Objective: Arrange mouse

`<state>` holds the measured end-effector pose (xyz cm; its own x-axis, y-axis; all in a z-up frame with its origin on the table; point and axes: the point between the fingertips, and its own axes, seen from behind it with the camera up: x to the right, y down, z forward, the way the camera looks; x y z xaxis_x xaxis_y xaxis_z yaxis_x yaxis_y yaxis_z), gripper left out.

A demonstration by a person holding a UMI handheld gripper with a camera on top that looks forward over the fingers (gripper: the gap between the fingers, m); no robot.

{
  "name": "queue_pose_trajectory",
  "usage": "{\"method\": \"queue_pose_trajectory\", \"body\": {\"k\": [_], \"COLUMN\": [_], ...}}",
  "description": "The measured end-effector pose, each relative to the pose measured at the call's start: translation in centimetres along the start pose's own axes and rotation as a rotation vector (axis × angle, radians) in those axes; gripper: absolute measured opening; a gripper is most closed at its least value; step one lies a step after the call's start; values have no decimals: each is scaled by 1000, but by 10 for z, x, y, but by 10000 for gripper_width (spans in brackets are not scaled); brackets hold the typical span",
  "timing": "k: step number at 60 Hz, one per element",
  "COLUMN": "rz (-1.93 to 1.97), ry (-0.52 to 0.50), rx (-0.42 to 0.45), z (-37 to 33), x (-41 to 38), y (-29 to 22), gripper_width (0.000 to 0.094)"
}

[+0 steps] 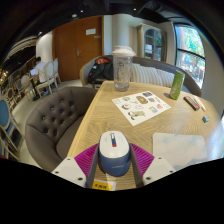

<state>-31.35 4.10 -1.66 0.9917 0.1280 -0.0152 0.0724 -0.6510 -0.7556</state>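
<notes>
The jaws [113, 166] grip the mouse [113, 153], a white one with a blue-grey back and a dark wheel line down its middle. It sits between the two magenta pads [86, 160], which press against its sides, one on each flank. The mouse is held at the near edge of the worktop [110, 118], a light wooden surface that runs ahead of the fingers.

Just beyond the mouse lies a white sheet [141, 105] printed with coloured pictures, flat on the wood. Farther on, near the far end, stands a clear jar [122, 70] with a pale lid, upright. To the right of the sheet a green bottle [177, 84] stands upright, and near it a small dark object [192, 102] lies flat; what it is cannot be told. A white pad [186, 148] lies at the right of the fingers, near the worktop's edge.

Left of the worktop is a grey tufted sofa [52, 112]. Behind it are a wooden door [76, 45] and a window [189, 42] to the right.
</notes>
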Motion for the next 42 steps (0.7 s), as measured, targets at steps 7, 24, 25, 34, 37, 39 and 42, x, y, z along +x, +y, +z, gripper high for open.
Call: {"method": "queue_pose_trajectory", "body": {"k": [7,24,25,34,37,39,42], "rz": [-15,-52,-43,46,64,77,96], "ry": [-15,-99,-96,71,136,167,202], "rx": [-15,162,185,335,328,306,243], "z": [2,-71,-79,-135,-132,-129,-119], "x": [-5,-1,8,118,159,185,201], "y": [1,-116,-131,-185,-167,-142,-108], "gripper_width": [509,381,381,379,378,377,377]}}
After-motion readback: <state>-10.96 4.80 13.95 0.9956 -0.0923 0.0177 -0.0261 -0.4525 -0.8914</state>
